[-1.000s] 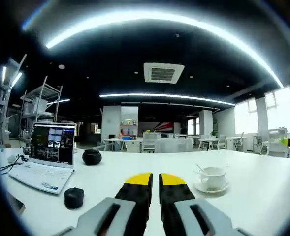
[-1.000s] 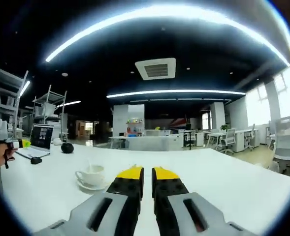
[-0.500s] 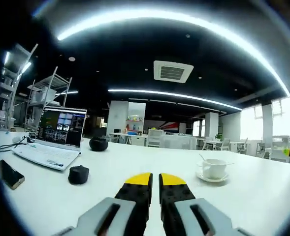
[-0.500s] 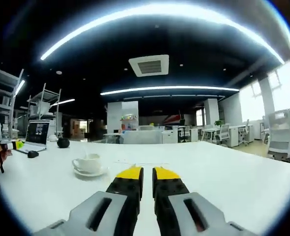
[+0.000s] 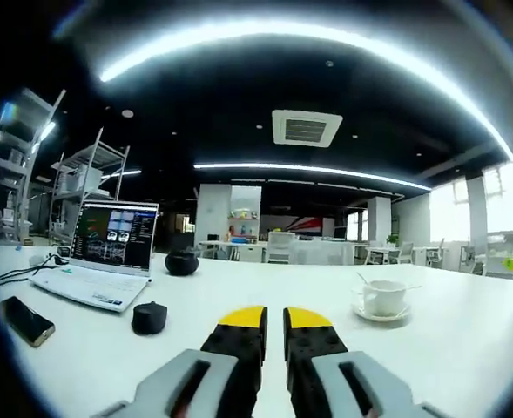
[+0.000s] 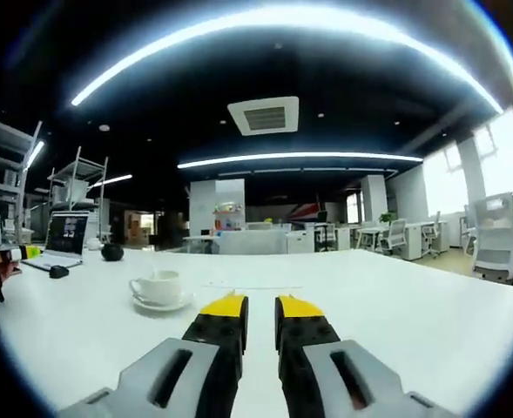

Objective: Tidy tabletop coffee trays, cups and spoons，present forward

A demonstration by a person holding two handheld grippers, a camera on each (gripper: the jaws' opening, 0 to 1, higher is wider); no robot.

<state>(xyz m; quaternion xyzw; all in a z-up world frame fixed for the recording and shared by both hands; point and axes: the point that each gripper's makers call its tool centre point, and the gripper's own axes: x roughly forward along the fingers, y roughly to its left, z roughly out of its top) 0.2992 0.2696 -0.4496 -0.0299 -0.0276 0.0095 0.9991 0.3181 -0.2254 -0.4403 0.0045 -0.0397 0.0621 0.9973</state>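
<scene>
Barely begun: white cup (image 5: 383,297) sat untouched on its saucer (image 5: 381,314) on the table (image 5: 465,348), left hand-held gripper (image 5: 273,319) and right hand-held gripper (image 6: 261,306) nearly pressed together, pinching nothing.

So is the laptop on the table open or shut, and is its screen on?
Open and on: the laptop has its lid raised over the white keyboard, and the screen shows lit image panels, seen in the left gripper view.

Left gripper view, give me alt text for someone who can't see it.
A yellow-tipped left gripper, empty with jaws nearly together, hovers over a white table. A white cup on a saucer sits ahead right; an open laptop sits left.
</scene>
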